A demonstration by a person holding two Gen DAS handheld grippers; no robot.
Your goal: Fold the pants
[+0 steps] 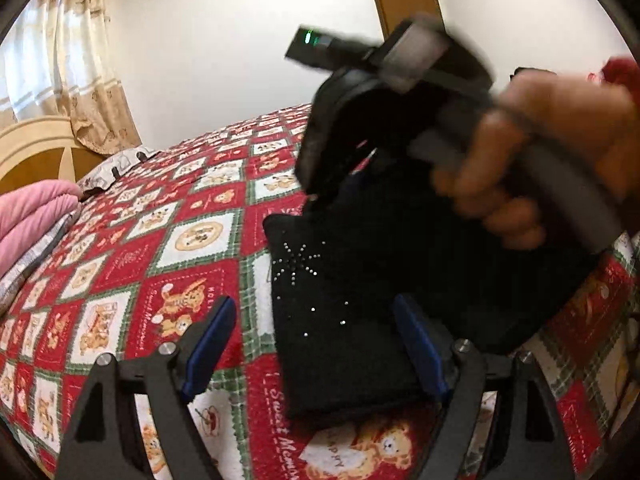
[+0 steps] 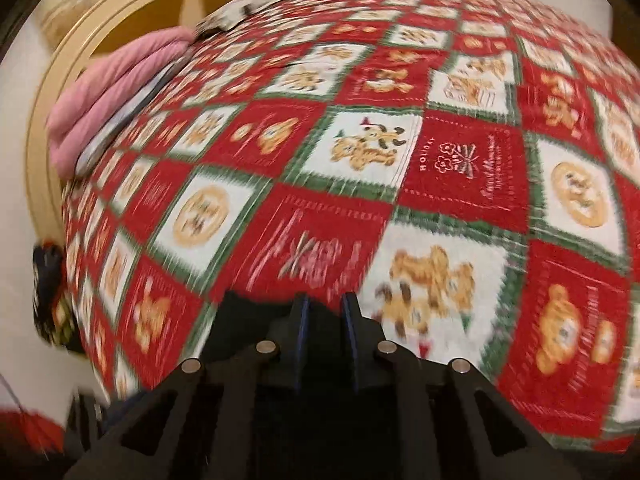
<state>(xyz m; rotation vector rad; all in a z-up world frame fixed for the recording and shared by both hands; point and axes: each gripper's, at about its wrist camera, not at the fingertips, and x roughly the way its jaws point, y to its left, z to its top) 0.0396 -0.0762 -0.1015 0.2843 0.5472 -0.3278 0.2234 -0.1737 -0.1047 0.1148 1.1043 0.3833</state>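
The black pants, with small rhinestones, lie folded into a compact bundle on the red patchwork bedspread. My left gripper is open, its blue-padded fingers spread above the near end of the bundle, not gripping it. The right gripper shows blurred in the left wrist view, held in a hand above the far part of the pants. In the right wrist view my right gripper has its fingers close together with a narrow gap, and black cloth bulges around their base.
The bedspread covers the whole bed. A pink folded blanket and a patterned pillow lie near the cream headboard. A curtained window is at left, a wooden door at the back.
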